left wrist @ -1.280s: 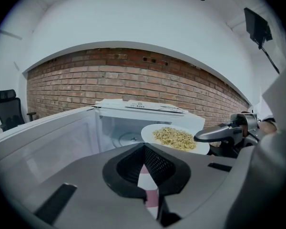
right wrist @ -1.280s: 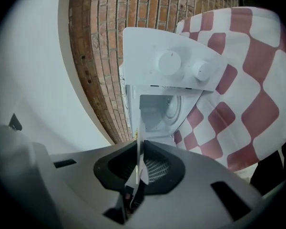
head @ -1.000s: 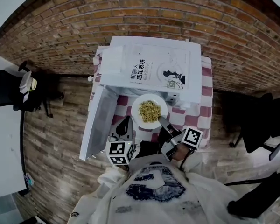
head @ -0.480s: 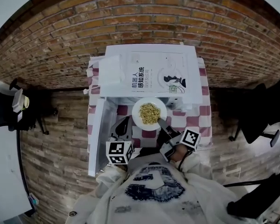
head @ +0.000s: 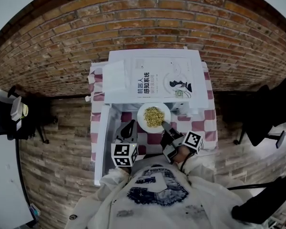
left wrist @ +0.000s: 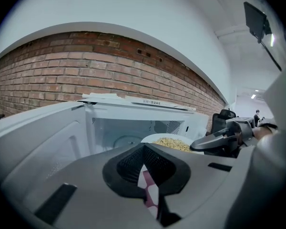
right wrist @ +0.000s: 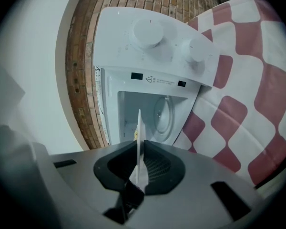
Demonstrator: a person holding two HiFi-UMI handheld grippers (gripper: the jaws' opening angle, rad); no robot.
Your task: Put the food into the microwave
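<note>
A white plate of yellowish food hangs in front of the open white microwave, whose door is swung out to the left. My right gripper is shut on the plate's near rim. In the right gripper view that plate shows edge-on between the jaws, pointing at the cavity and its glass turntable. My left gripper is shut with nothing in it, just left of the plate above the checked cloth. From the left gripper view, the plate sits at the cavity's mouth, held by the right gripper.
A printed booklet lies on top of the microwave. The table wears a red-and-white checked cloth. Behind stands a brick wall. Black chairs stand at the left and right on the wooden floor.
The head view has shifted, so the microwave sits more centred. Plate and both grippers keep nearly the same places before the open cavity.
</note>
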